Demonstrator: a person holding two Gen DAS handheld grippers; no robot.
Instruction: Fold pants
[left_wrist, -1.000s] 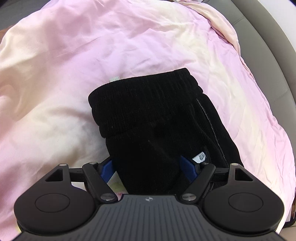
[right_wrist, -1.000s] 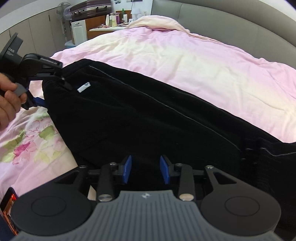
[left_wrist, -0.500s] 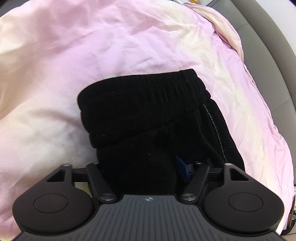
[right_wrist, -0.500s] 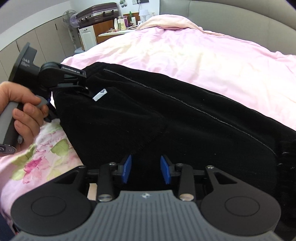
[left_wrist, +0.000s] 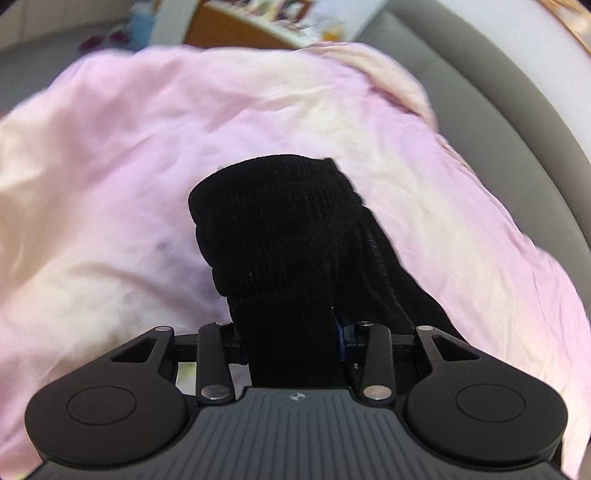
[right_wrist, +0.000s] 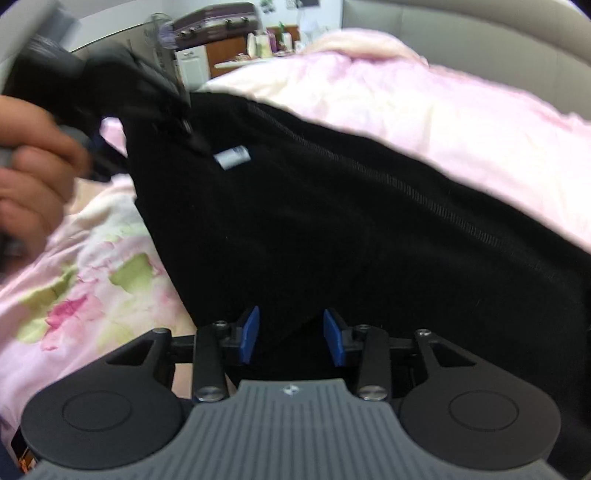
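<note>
The black pants (left_wrist: 280, 229) hang in a bunch from my left gripper (left_wrist: 291, 343), ribbed waistband end out front above the pink duvet (left_wrist: 110, 184). Its jaws are closing and the cloth fills the gap between them; only one blue pad (left_wrist: 340, 341) shows. In the right wrist view the pants (right_wrist: 332, 229) slope up to the left, where a hand (right_wrist: 33, 158) holds the blurred left gripper (right_wrist: 177, 118) at their raised corner, next to a white label (right_wrist: 232, 157). My right gripper (right_wrist: 291, 338) sits at the near edge of the cloth, jaws opening slightly, both blue pads bare.
The duvet (right_wrist: 461, 122) covers the bed, with a floral patch (right_wrist: 92, 277) at near left. A grey padded headboard (left_wrist: 498, 110) curves round the far right side. Cabinets and a cluttered desk (right_wrist: 258, 40) stand beyond the bed.
My left gripper's jaws have closed on the pants and lifted that end off the duvet. The right gripper came lower and closer to the cloth, its pads a little wider apart.
</note>
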